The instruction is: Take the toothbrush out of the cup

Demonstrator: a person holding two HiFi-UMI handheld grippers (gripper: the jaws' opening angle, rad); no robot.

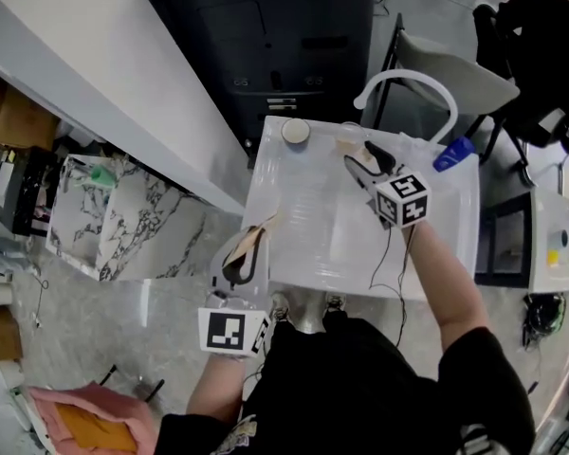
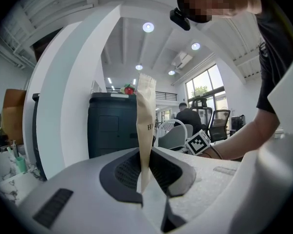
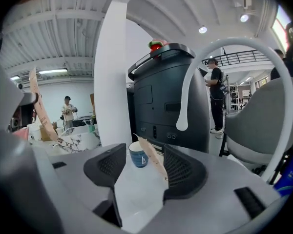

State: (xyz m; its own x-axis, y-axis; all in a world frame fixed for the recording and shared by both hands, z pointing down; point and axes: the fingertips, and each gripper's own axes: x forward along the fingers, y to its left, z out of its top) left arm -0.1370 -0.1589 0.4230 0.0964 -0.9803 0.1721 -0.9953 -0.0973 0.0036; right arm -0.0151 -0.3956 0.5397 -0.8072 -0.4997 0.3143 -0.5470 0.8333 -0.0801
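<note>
The left tongs (image 1: 244, 257) are pressed together on the toothbrush (image 1: 258, 230), which sits in a slim tan paper sleeve. In the left gripper view the dark pads (image 2: 129, 168) clamp the lower part of the toothbrush (image 2: 146, 116), and the rest of it stands upright above them. The toothbrush is out of the cup (image 1: 295, 132) and well apart from it, past the near left edge of the desk (image 1: 303, 216).

The cup stands upright near the far left corner of the desk. It is blue outside, and from above it looks pale inside.

The right tongs (image 1: 368, 164) hover over the desk to the right of the cup, spread wide and pinching nothing. In the right gripper view the cup (image 3: 137, 155) shows through the gap of the right tongs (image 3: 139, 172). A second tan paper sleeve (image 3: 154, 157) slants from the inner face of the right-hand pad (image 3: 178, 169) towards the cup. I cannot tell whether this sleeve (image 1: 349, 146) lies flat on the desk.

Beyond the cup stands a dark cabinet (image 1: 266, 45), with a white chair (image 1: 436, 83) off to its right.
</note>
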